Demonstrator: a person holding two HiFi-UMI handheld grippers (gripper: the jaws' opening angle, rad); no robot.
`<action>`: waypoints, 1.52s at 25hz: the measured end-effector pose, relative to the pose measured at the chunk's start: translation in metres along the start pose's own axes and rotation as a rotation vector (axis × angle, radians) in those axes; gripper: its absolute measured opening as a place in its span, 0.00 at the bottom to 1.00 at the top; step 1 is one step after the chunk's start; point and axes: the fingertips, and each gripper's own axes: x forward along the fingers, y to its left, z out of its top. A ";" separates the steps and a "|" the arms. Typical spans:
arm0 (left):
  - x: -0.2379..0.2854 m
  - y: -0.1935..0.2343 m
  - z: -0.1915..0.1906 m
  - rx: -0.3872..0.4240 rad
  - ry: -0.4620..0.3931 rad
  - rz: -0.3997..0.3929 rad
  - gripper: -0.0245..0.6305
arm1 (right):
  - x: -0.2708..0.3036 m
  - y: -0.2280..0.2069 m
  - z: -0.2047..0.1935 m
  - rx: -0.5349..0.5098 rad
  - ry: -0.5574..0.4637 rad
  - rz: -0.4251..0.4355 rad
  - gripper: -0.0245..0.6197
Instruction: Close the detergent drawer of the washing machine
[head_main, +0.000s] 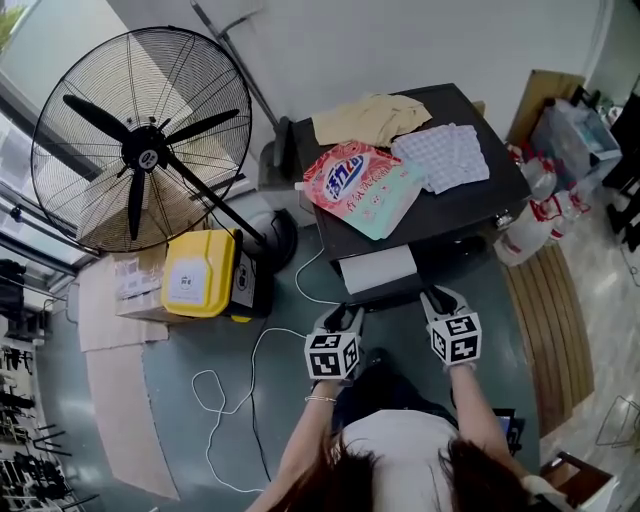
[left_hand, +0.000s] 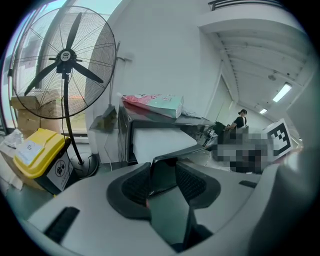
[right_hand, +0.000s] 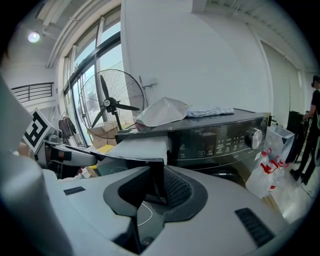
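Detergent drawer (head_main: 378, 268) open (contents unseen); left gripper (head_main: 345, 314), right gripper (head_main: 436, 297) clamp it.

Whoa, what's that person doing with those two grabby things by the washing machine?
A person stands at the washing machine with a gripper in each hand. The soap drawer is pulled out of the machine's front. The left gripper and the right gripper each have their jaws closed on the drawer's dark front edge, one toward each end. The drawer is not pushed in yet.
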 end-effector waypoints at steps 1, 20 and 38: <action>0.001 0.001 0.001 0.000 0.001 0.000 0.30 | 0.002 0.000 0.001 0.002 -0.002 -0.003 0.20; 0.018 0.017 0.020 0.008 0.002 -0.020 0.30 | 0.025 -0.004 0.018 0.038 -0.011 -0.033 0.20; 0.030 0.029 0.035 -0.006 -0.006 -0.011 0.30 | 0.041 -0.008 0.032 0.051 -0.016 -0.036 0.20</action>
